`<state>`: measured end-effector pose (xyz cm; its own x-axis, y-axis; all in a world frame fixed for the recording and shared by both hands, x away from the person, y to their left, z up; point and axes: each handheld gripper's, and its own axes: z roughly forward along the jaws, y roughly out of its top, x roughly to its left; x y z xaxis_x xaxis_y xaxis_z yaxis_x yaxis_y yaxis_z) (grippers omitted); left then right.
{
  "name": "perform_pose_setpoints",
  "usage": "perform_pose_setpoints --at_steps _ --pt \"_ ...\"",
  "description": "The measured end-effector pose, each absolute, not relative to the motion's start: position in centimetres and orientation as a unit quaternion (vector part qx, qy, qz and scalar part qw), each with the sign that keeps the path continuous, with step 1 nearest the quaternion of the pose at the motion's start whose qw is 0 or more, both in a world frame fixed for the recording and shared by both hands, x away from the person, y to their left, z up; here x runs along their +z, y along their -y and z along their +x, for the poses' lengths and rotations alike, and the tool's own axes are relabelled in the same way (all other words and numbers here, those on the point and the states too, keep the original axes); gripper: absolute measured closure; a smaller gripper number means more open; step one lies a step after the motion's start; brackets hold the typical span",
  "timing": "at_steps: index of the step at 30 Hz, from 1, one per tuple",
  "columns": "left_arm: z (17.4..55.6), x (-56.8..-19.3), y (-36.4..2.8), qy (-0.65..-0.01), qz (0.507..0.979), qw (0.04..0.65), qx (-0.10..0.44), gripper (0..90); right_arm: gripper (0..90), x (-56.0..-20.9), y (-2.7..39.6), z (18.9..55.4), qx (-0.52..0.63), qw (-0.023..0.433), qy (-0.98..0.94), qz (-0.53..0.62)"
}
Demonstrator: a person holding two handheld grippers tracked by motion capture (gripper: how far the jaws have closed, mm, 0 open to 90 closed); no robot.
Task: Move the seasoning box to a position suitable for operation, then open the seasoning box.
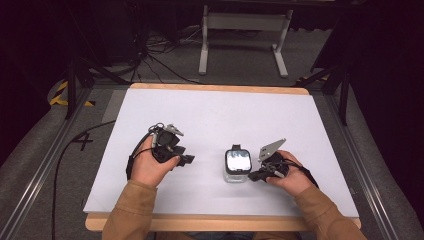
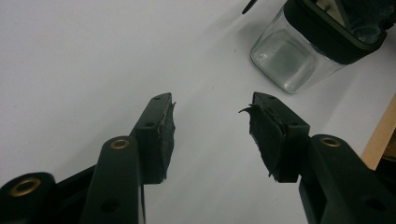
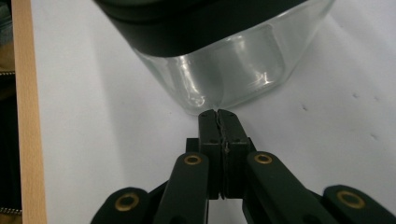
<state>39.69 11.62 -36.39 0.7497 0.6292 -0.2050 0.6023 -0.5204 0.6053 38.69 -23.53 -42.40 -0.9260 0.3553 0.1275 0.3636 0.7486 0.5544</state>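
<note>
A square glass jar [image 1: 236, 166] with a black-rimmed lid stands on the white table top, a little right of centre. My right gripper [image 1: 253, 176] lies low just to its right, jaws pressed together with nothing between them. In the right gripper view the shut tips [image 3: 218, 113] sit right at the foot of the jar [image 3: 233, 70]; contact cannot be told. My left gripper [image 1: 189, 159] rests to the jar's left, aimed at it with bare table between. Its jaws stand open [image 2: 212, 107] and empty, the jar [image 2: 299, 56] ahead at upper right.
The white sheet [image 1: 210, 115] covers a wooden table whose front edge [image 1: 200, 222] runs along the bottom. A grey metal stand [image 1: 245, 30] and black cables lie on the floor beyond the far edge. Metal rails flank both sides.
</note>
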Motion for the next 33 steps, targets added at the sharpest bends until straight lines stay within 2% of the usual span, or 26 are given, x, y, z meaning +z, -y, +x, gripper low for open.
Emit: perform_pose_setpoints --at_steps 7,14,17,20,26,33 --pt "40.0 -36.2 -11.0 -0.334 0.875 0.350 0.017 52.6 90.0 -41.7 24.2 38.3 -0.309 0.001 0.929 -0.204" --pt "40.2 -34.6 -9.5 -0.287 0.874 0.390 0.021 64.1 90.0 -39.6 27.1 37.5 -0.342 -0.031 0.911 -0.230" --pt "40.6 -34.0 -7.8 -0.271 0.877 0.397 0.022 74.3 90.0 -38.8 28.8 37.3 -0.358 -0.043 0.898 -0.250" --pt "40.7 -33.8 -6.5 -0.260 0.880 0.398 0.018 77.3 90.0 -38.2 29.9 37.0 -0.367 -0.055 0.890 -0.266" --pt "41.4 -33.4 -5.1 -0.256 0.860 0.441 0.000 80.4 89.9 -38.2 30.9 36.3 -0.371 -0.061 0.883 -0.280" --pt "42.9 -33.9 -2.7 -0.233 0.873 0.428 -0.012 79.6 89.2 -38.4 31.3 35.3 -0.372 -0.067 0.879 -0.290"
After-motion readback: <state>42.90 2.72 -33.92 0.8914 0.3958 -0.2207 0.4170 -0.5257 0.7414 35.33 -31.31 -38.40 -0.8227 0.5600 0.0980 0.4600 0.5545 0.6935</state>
